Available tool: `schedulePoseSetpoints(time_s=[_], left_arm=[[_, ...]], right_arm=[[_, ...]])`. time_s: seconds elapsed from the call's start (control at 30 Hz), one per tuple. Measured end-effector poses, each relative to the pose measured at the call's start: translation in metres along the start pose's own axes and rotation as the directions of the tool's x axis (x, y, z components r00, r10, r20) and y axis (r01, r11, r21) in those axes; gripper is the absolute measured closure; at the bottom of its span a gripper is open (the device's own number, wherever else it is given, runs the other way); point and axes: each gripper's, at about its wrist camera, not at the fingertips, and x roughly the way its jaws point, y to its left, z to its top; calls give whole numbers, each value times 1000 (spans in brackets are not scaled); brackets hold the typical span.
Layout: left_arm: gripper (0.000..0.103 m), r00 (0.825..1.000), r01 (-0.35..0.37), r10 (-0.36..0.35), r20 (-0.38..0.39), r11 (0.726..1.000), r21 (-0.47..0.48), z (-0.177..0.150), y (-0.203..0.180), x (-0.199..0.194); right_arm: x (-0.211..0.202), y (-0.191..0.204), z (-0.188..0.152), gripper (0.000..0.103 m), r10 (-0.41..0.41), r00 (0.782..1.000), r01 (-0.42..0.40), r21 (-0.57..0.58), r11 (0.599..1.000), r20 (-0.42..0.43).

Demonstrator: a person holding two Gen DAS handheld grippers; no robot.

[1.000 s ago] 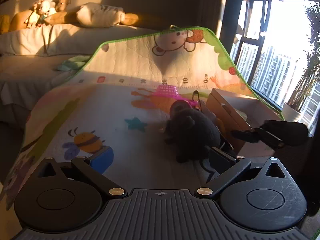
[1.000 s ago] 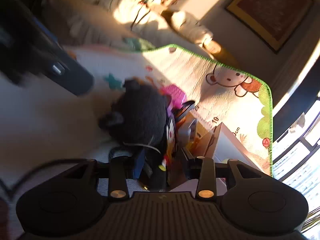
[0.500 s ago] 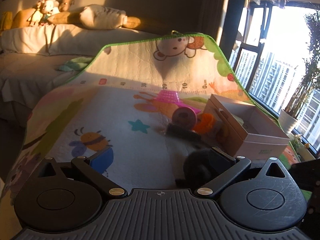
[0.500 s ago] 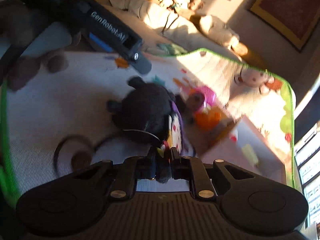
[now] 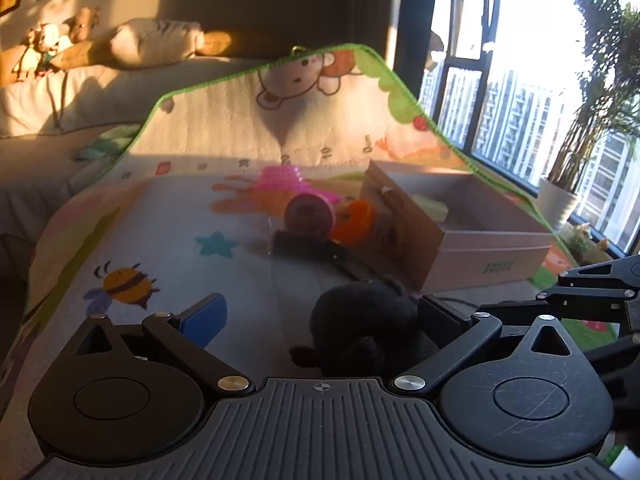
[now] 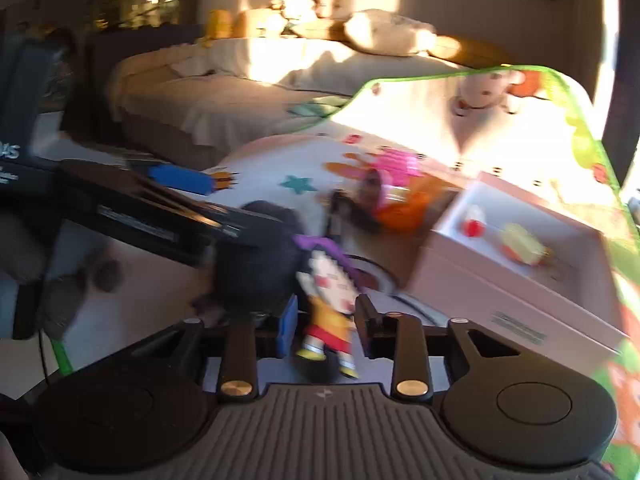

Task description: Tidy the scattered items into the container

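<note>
Left gripper [image 5: 320, 316]: the jaws are spread wide and nothing is clamped; one finger carries a smooth blue pad, the other looks dark.
Black plush toy [image 5: 360, 320]: a rounded, fuzzy body with small stubby limbs is seen lying on the mat between the left fingers, close against the dark finger and well apart from the blue pad.
Right gripper [image 6: 326, 324]: the jaws have just been opening and are parted; a narrow dark gap is seen on the blue-pad side, so no squeeze is shown, though the picture is blurred.
Cartoon figure [image 6: 328, 304]: a flat, glossy figure with purple hair, an orange top and a red skirt is seen upright between the right fingers, just in front of the plush.
Container [image 5: 492, 248]: an open, shallow, rectangular box of pale pink card with a brown inner flap is set on the mat, beyond and to the right of the plush.
Box contents: a small red-and-white piece [image 6: 474, 220] and a yellow piece [image 6: 520, 244] are seen inside; their shapes are blurred.
Scattered items: a ribbed pink plastic basket [image 5: 280, 178], a round drum-shaped piece [image 5: 310, 216], an orange piece [image 5: 356, 220] and a flat dark bar [image 5: 304, 246] are clustered against the box's near left side.
Play mat [image 5: 160, 220]: a quilted cloth printed with cartoons and edged in green is spread under everything.
</note>
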Motion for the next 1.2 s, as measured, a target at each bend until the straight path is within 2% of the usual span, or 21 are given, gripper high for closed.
schedulePoseSetpoints(time_s=[0.07, 0.13, 0.23, 0.37, 0.43, 0.5, 0.63, 0.73, 0.8, 0.87, 0.9, 0.93, 1.0, 1.07, 1.13, 1.2], left_arm=[[0, 1000, -23, 23, 2, 1000, -17, 0, 6, 2], [0, 999, -53, 53, 11, 998, -26, 1, 13, 2], [0, 995, -94, 95, 19, 994, -50, 4, 23, 2], [0, 993, -118, 120, 21, 990, -73, 5, 33, 0], [0, 992, -123, 125, 21, 990, -68, 5, 34, -1], [0, 992, -125, 126, 20, 991, -57, 4, 34, -3], [0, 990, -140, 140, 21, 990, -35, 1, 32, -9], [0, 986, -166, 167, 27, 986, -20, -6, 32, -17], [0, 981, -194, 194, 24, 981, -13, -9, 35, -24], [0, 975, -220, 220, 12, 975, -11, -13, 40, -29], [0, 973, -232, 232, 4, 973, -7, -15, 42, -31], [0, 970, -243, 243, -4, 970, 2, -17, 43, -33], [0, 964, -264, 265, -26, 964, 29, -22, 45, -35], [0, 961, -267, 270, -58, 963, 48, -28, 48, -35], [0, 967, -235, 238, -91, 971, 42, -35, 50, -35], [0, 975, -190, 191, -115, 982, 21, -40, 52, -35]], right_arm=[[7, 4, 0, 69, -51, 999, 51, -31, 998, 1], [7, -2, 1, 89, -50, 999, 50, -7, 999, -5], [-7, -13, -3, 91, -86, 996, 86, 16, 996, -4], [-31, -32, -15, 98, -147, 989, 148, 48, 988, -35], [-49, -39, -24, 98, -195, 980, 197, 61, 978, -47], [-59, -48, -30, 99, -209, 976, 214, 96, 972, -57], [-70, -51, -42, 99, -180, 983, 184, 138, 973, -48], [-66, -44, -45, 99, -114, 993, 115, 147, 982, -21], [-60, -38, -43, 99, -107, 994, 107, 134, 985, -8], [-52, -36, -40, 92, -120, 993, 120, 132, 984, -8], [-46, -35, -40, 78, -141, 990, 141, 131, 981, -17], [-41, -35, -40, 57, -172, 985, 174, 129, 976, -26], [-30, -35, -43, 32, -224, 974, 228, 142, 963, -46], [-24, -38, -46, 25, -229, 971, 237, 191, 952, -65], [-21, -41, -48, 19, -243, 967, 256, 245, 935, -82], [-19, -43, -51, 17, -263, 960, 280, 291, 915, -98]])
